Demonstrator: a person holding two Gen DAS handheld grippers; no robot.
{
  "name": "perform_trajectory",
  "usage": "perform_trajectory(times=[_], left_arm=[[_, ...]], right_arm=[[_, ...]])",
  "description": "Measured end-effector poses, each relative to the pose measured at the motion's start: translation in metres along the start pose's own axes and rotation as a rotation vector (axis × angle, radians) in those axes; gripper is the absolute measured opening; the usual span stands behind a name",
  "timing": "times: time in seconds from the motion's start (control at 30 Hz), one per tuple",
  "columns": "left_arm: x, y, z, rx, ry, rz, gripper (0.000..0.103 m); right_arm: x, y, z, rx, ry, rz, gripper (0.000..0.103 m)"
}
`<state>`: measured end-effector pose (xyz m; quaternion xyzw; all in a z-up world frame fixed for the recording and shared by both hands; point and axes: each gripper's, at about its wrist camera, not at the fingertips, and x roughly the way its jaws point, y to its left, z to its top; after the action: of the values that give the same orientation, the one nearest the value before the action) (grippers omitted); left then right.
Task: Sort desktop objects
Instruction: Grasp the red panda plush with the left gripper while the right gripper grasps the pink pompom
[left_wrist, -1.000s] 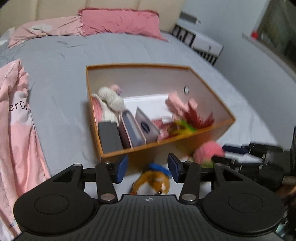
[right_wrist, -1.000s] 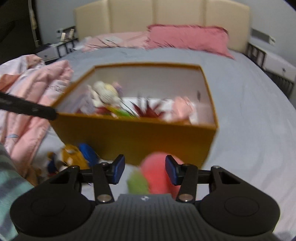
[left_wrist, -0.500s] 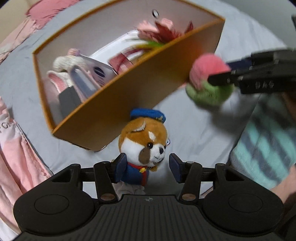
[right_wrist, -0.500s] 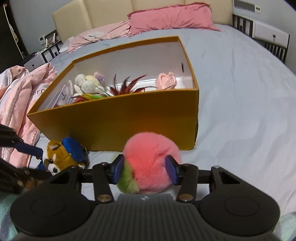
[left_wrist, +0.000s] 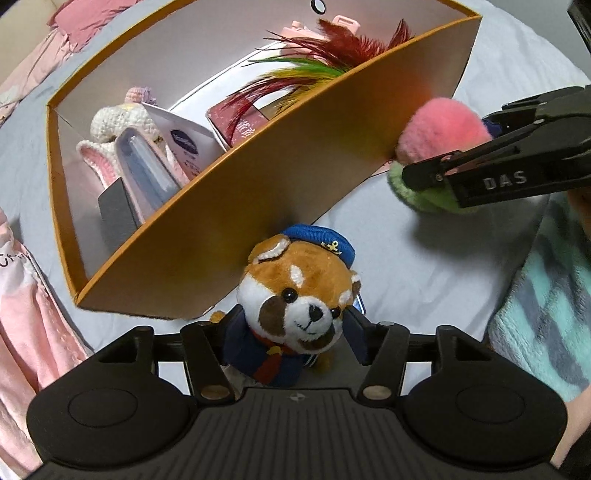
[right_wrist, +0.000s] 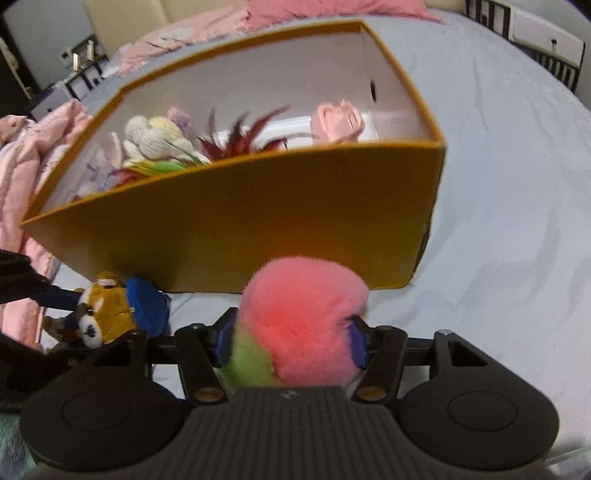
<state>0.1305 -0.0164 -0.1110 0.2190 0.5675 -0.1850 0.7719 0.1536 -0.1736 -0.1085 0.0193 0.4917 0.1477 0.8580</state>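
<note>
An orange box (left_wrist: 258, 192) (right_wrist: 258, 221) stands on the grey bed and holds feathers (left_wrist: 295, 74), a knitted toy (left_wrist: 122, 118) and small packs. My left gripper (left_wrist: 291, 336) is shut on a plush red panda (left_wrist: 295, 295) with a blue cap, held just in front of the box's near wall. My right gripper (right_wrist: 291, 343) is shut on a pink and green plush peach (right_wrist: 303, 321), held near the box's front wall. The peach (left_wrist: 439, 125) and the right gripper (left_wrist: 461, 155) also show in the left wrist view at the right. The panda (right_wrist: 107, 310) shows at the lower left of the right wrist view.
A pink blanket (left_wrist: 33, 332) (right_wrist: 22, 147) lies left of the box. Pink pillows (right_wrist: 332, 7) and a headboard are at the far end of the bed. A striped teal sleeve (left_wrist: 546, 302) is at the right. A white nightstand (right_wrist: 546, 40) stands at the back right.
Both grippers have closed on their plush toys and moved nearer to the box. The panda now sits deeper between the left fingers, the peach fills the right ones.
</note>
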Motion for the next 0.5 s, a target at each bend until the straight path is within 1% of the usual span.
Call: perform_trajectory(times=[0.17, 0.37, 0.5], left_arm=[[0.01, -0.012, 0.002, 0.057, 0.024, 0.064, 0.074], [0.02, -0.02, 0.005, 0.079, 0.058, 0.099, 0.077], [0.022, -0.016, 0.004, 0.047, 0.07, 0.073, 0.076]], right_arm=[[0.008, 0.005, 0.0, -0.021, 0.008, -0.052, 0.057], [0.008, 0.01, -0.001, -0.058, 0.005, -0.086, 0.052], [0.003, 0.009, -0.003, -0.062, -0.005, -0.07, 0.051]])
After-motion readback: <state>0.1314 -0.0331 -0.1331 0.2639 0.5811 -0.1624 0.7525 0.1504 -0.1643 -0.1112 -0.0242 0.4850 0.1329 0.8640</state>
